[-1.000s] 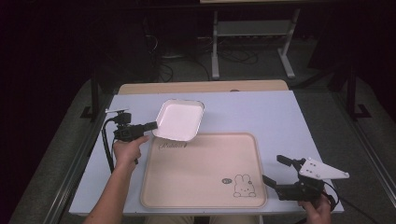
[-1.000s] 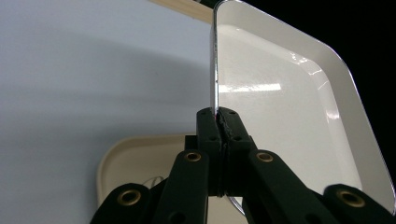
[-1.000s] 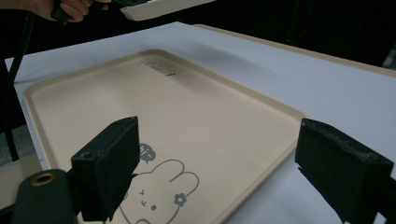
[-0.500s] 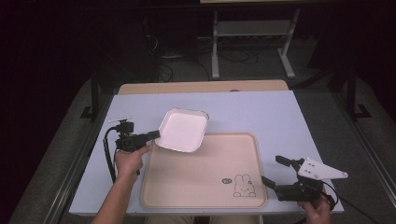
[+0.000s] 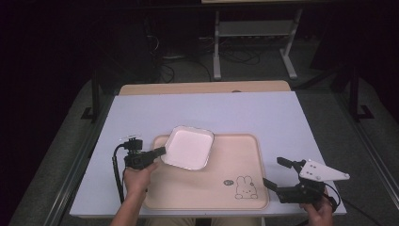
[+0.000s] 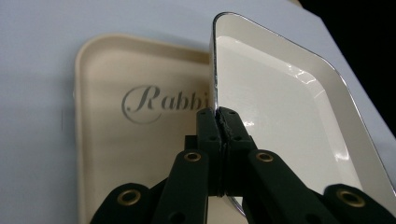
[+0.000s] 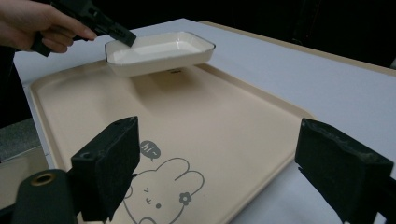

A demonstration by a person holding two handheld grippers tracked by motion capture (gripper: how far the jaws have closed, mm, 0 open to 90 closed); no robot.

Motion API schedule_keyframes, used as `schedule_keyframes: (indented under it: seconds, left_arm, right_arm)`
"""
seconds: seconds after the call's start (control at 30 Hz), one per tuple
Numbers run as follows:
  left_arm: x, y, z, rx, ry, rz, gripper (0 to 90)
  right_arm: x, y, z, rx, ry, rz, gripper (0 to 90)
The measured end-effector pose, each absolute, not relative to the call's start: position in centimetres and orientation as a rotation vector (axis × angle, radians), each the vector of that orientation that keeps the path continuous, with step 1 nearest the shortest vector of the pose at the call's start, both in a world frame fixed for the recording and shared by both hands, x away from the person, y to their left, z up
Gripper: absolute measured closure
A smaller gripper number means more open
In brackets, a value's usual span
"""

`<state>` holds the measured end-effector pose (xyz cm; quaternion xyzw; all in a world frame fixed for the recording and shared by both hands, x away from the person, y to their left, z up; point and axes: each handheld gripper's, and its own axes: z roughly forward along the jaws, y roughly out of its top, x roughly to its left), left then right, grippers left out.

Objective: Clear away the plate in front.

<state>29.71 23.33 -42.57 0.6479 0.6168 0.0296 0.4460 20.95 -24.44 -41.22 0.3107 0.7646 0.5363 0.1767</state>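
A white square dish (image 5: 188, 148) hangs over the far left corner of the beige tray (image 5: 221, 165). My left gripper (image 5: 163, 151) is shut on the dish's left rim and holds it clear of the tray. In the left gripper view the jaws pinch the dish rim (image 6: 215, 93) edge-on at my left gripper (image 6: 218, 117). In the right gripper view the dish (image 7: 159, 52) floats above the tray (image 7: 196, 121) with a shadow beneath it. My right gripper (image 5: 274, 173) stands open at the tray's near right corner, nothing between its jaws (image 7: 219, 168).
The tray carries a rabbit drawing (image 5: 245, 187) near its front right and the word "Rabbit" (image 6: 159, 100) at its far left. The pale table (image 5: 244, 113) reaches back to a wooden strip (image 5: 202, 87). Dark floor and a metal stand (image 5: 254, 37) lie beyond.
My left gripper has carried the dish toward me, to the right and down, from the table behind the tray to over the tray's far left corner. The right gripper has stayed put.
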Motion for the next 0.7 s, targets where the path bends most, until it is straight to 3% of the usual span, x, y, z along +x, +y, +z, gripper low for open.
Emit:
schedule_keyframes:
  seconds: [0.27,0.7]
  left_arm:
    - [28.5,22.6,-43.7,1.585,1.516,0.016,88.7]
    - [27.2,21.1,-44.2,1.740,1.506,0.096,89.0]
  right_arm:
    - [21.0,-24.3,-41.3,0.872,2.178,1.518,13.1]
    - [21.0,-24.3,-41.2,0.865,2.180,1.517,13.1]
